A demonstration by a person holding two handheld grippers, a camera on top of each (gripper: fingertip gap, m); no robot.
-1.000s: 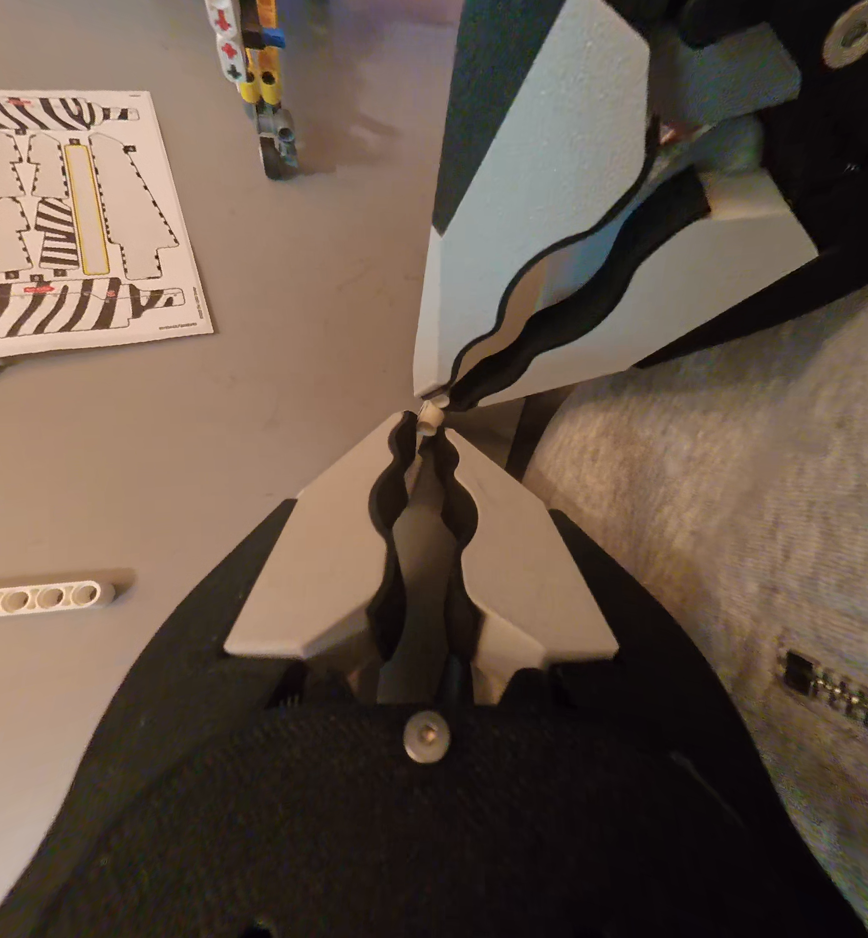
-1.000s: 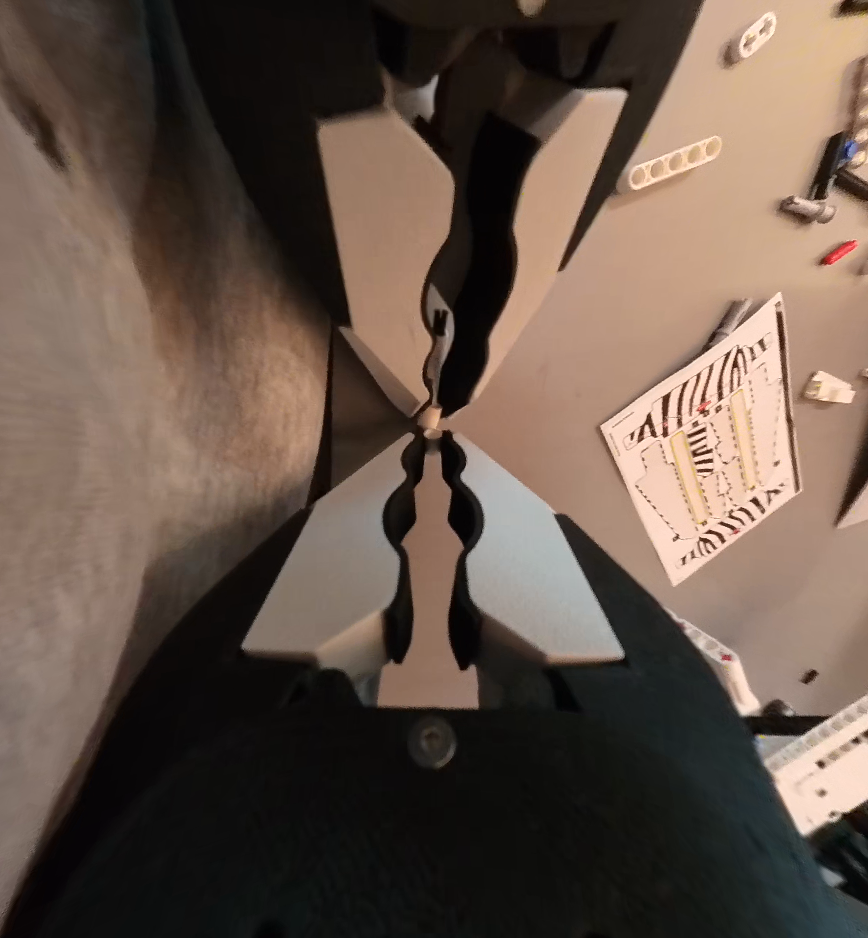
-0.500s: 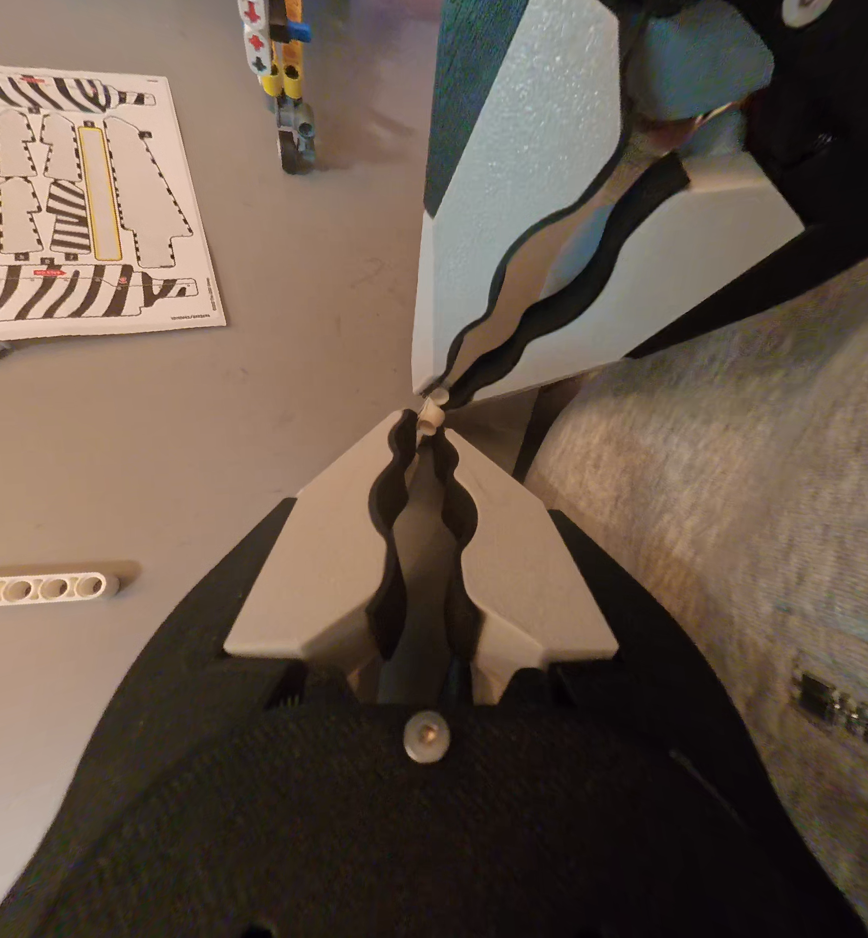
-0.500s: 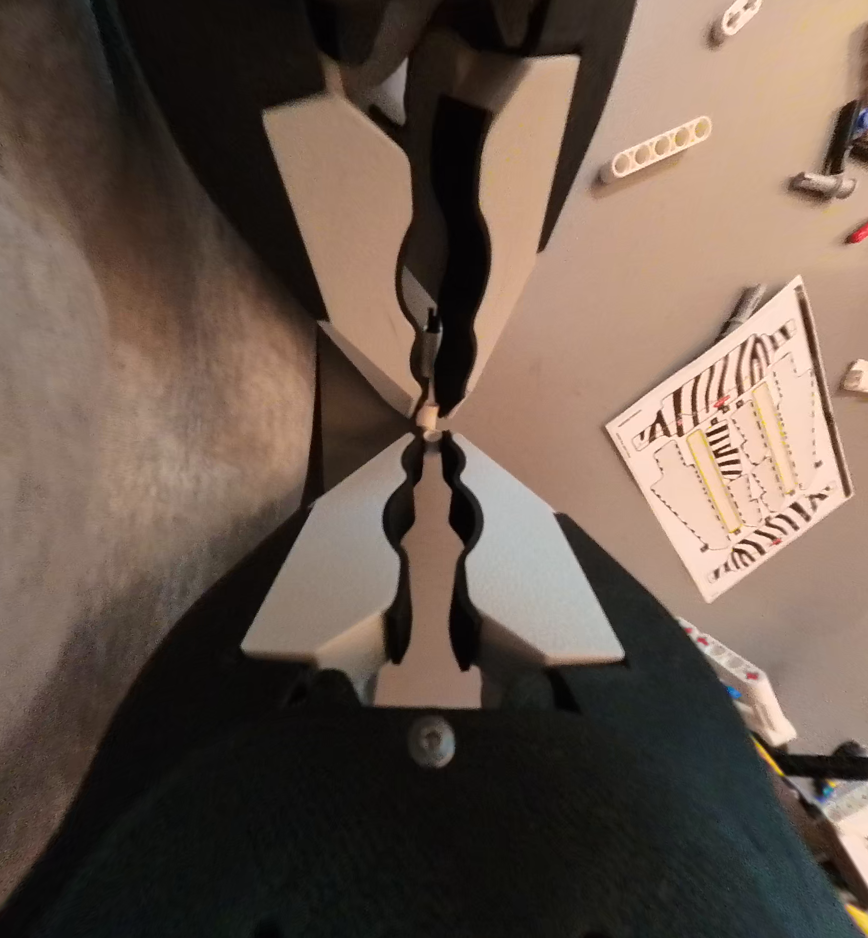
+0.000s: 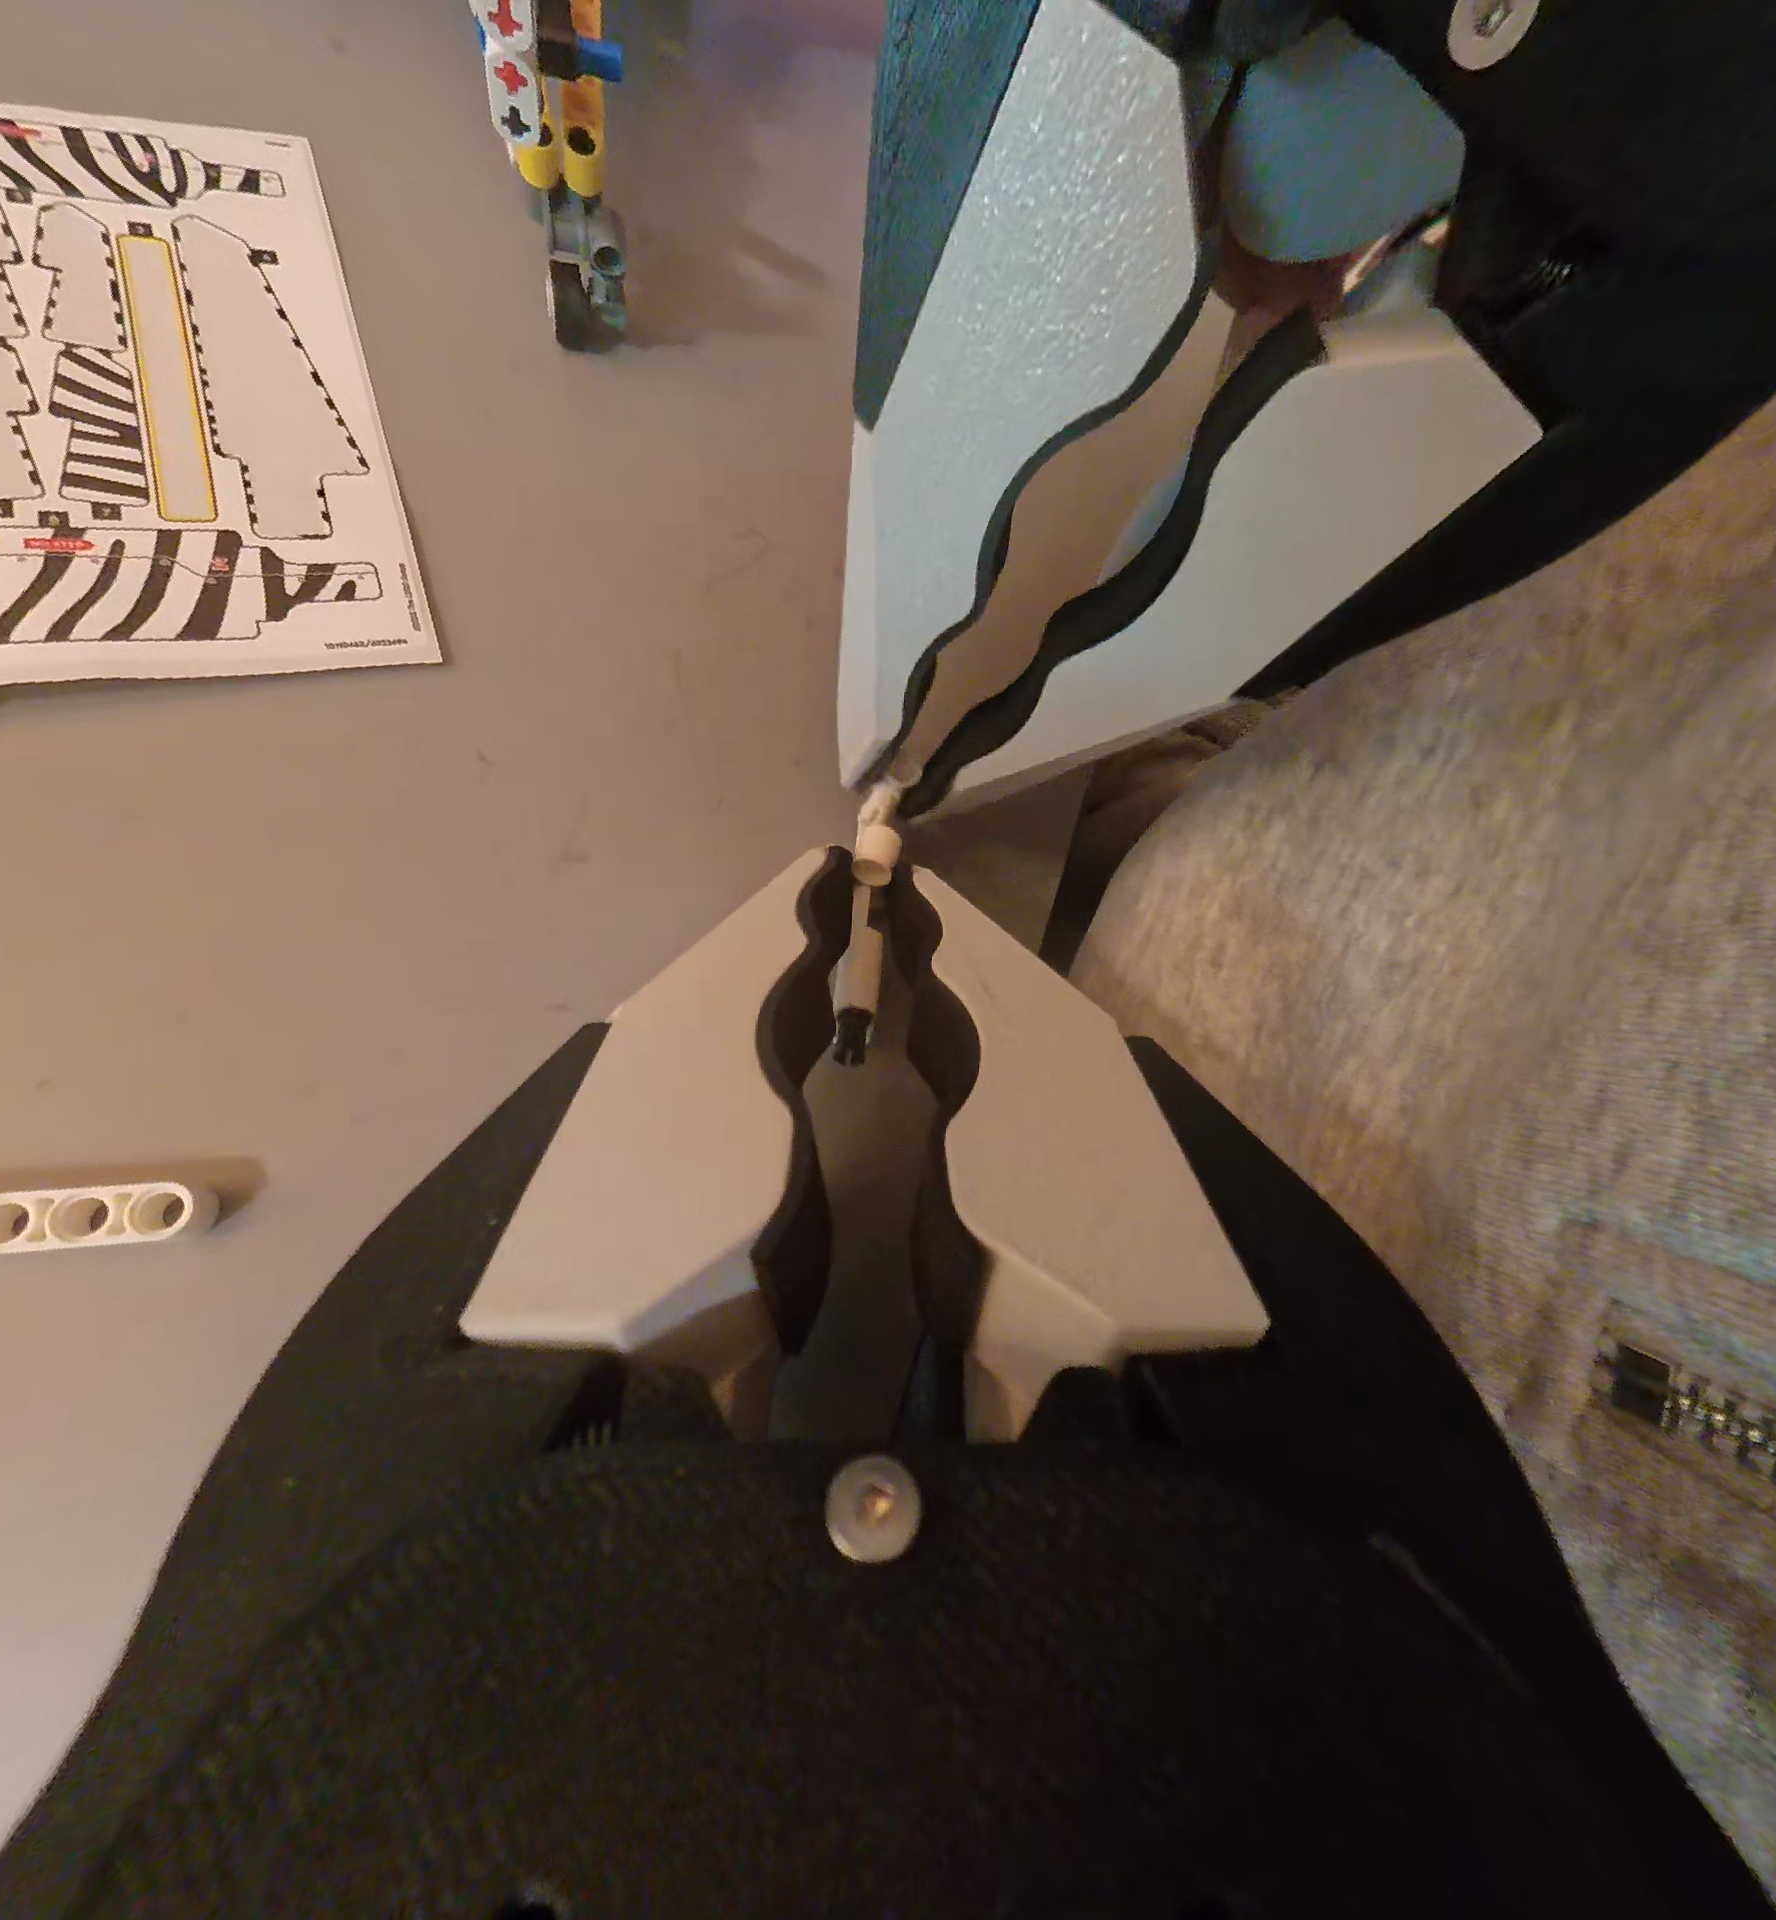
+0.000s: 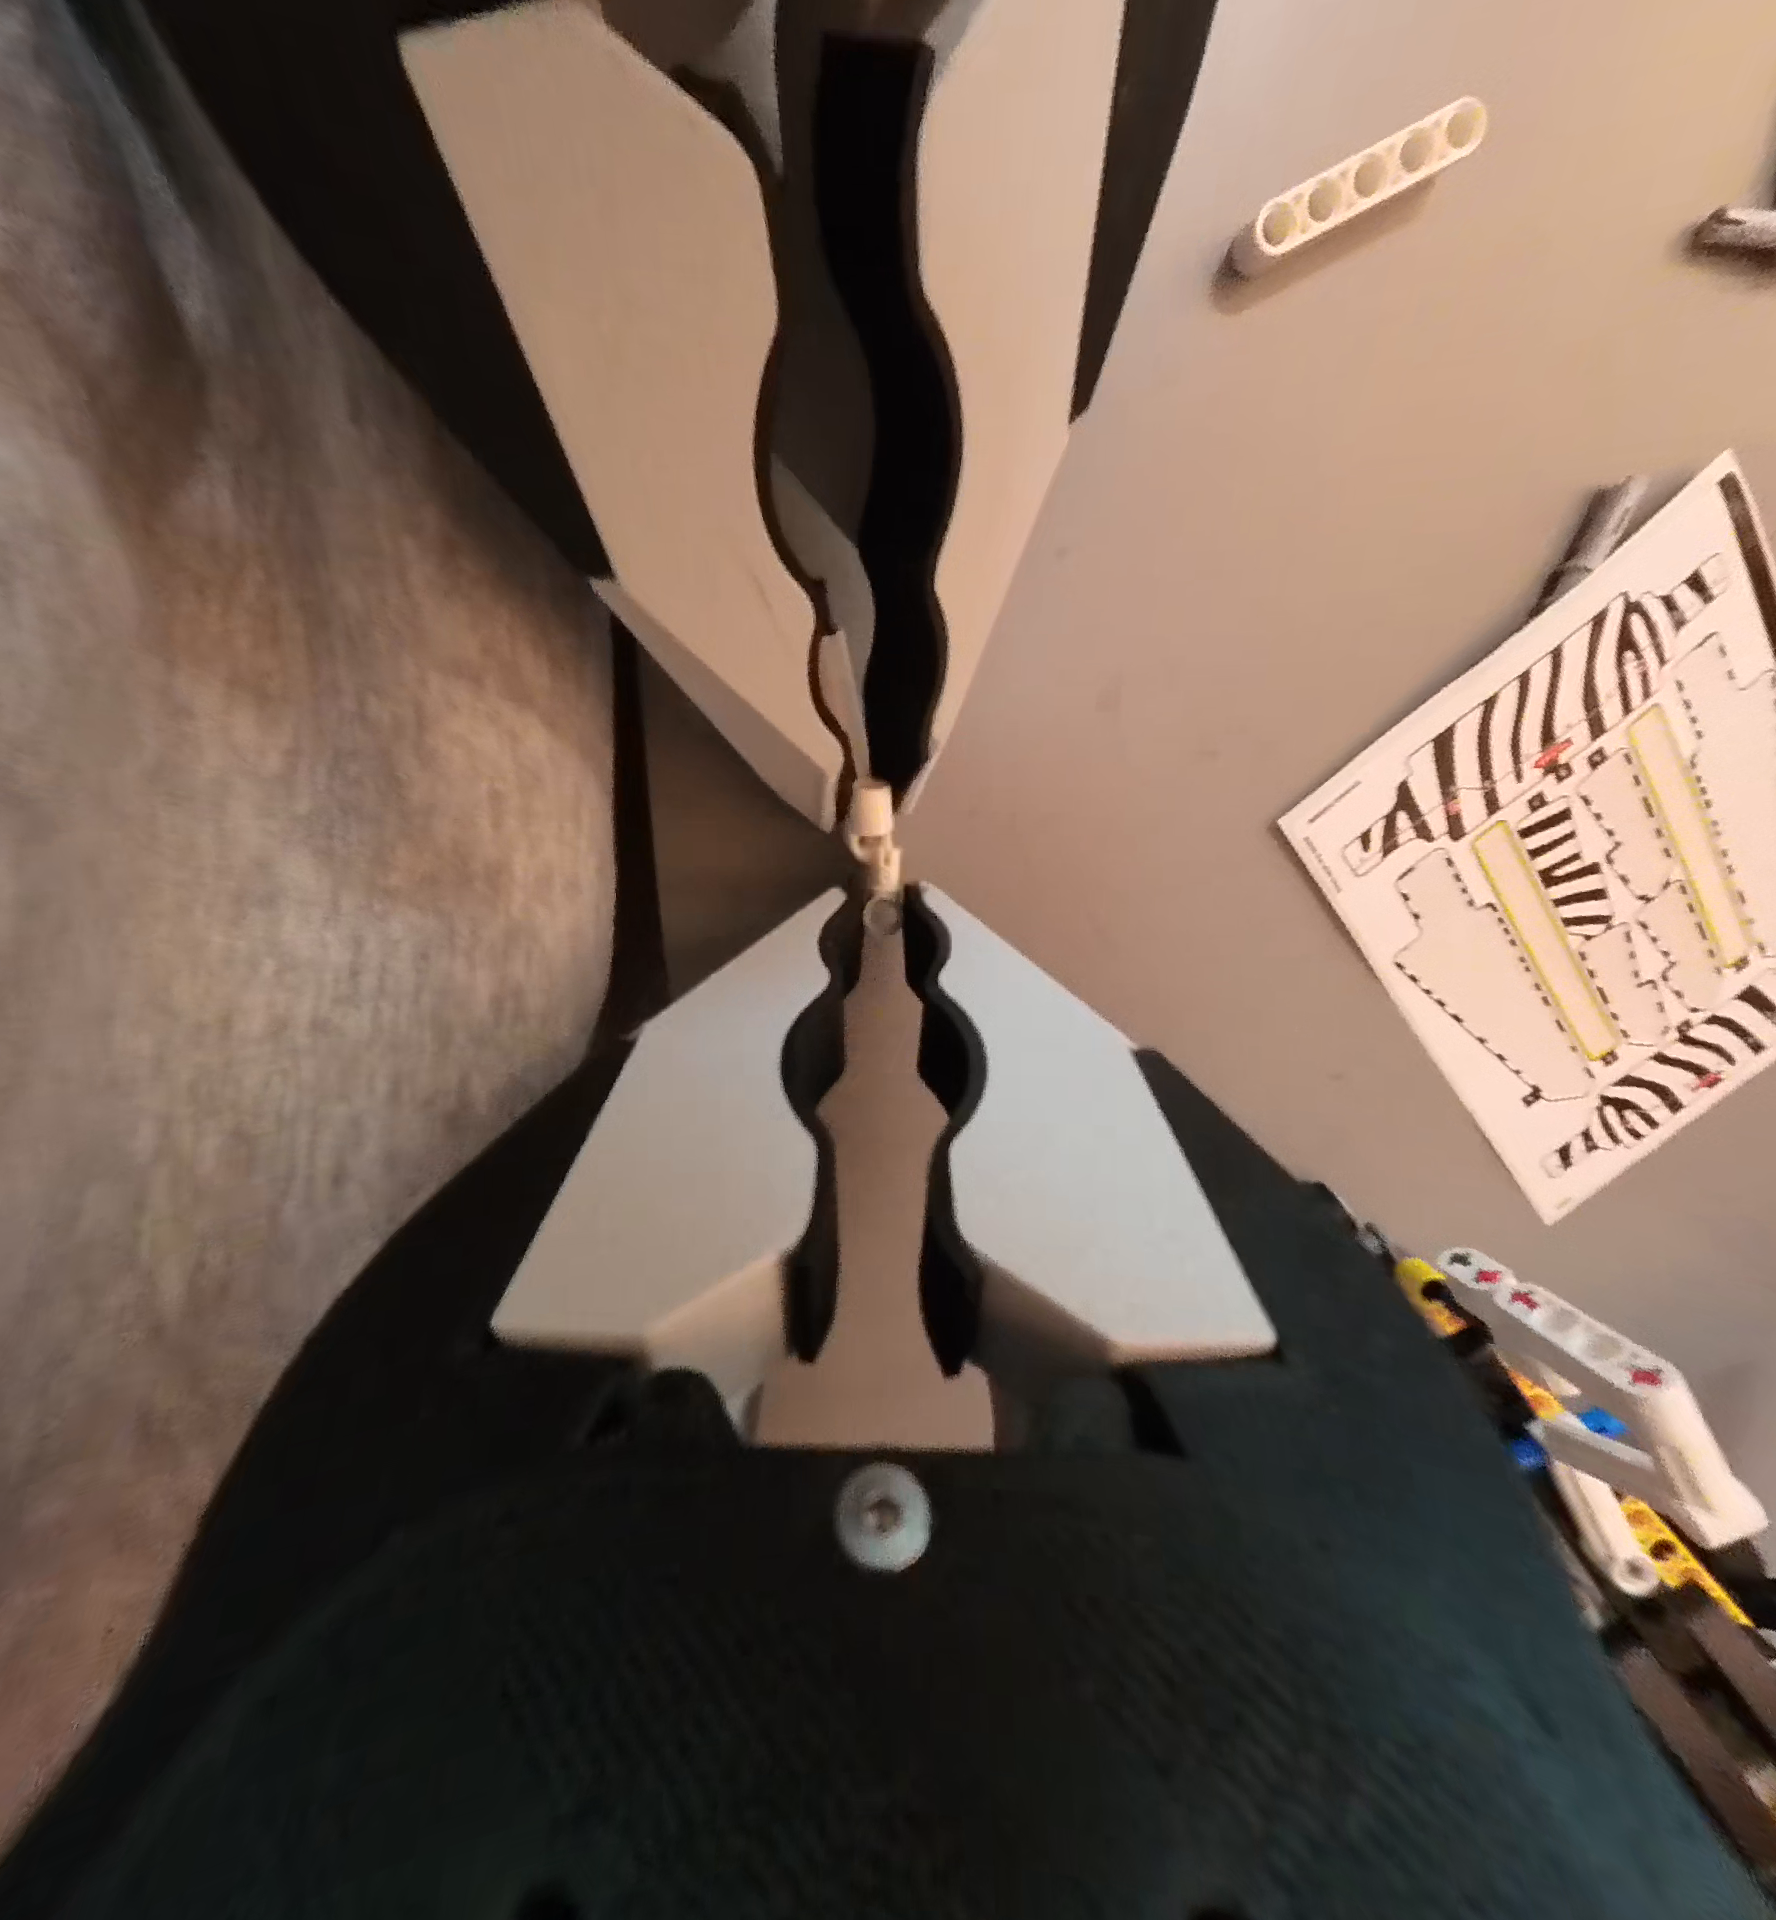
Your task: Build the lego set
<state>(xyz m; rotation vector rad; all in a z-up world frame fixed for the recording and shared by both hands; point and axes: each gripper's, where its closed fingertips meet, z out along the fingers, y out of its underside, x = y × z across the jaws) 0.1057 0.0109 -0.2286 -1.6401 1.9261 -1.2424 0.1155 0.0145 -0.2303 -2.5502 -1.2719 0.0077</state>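
Observation:
My left gripper [image 5: 868,868] and right gripper [image 6: 879,902] meet tip to tip above the grey table [image 5: 396,935]. The left one is shut on a thin light-grey axle [image 5: 858,982] with a black end and a white bush [image 5: 877,854] at the fingertips. The right gripper, which enters the left wrist view from the upper right [image 5: 889,784], is shut on a small white connector [image 5: 880,805]. In the right wrist view the white pieces [image 6: 869,831] bridge the gap between both pairs of tips; the left gripper [image 6: 868,795] hangs from the top.
A zebra-striped sticker sheet [image 5: 136,395] [image 6: 1590,831] lies on the table. A white beam with several holes [image 5: 63,1216] [image 6: 1372,182] lies apart from it. The partly built yellow, white and black model [image 5: 562,156] [image 6: 1590,1455] stands nearby. A person's grey fleece garment [image 5: 1486,1039] [image 6: 188,727] fills one side. Less than 4 cm separates the two grippers' tips.
Both grippers have swung together, staying tip to tip. The tips have drawn slightly apart, so more of the white pieces shows between them. The model has come into the right wrist view.

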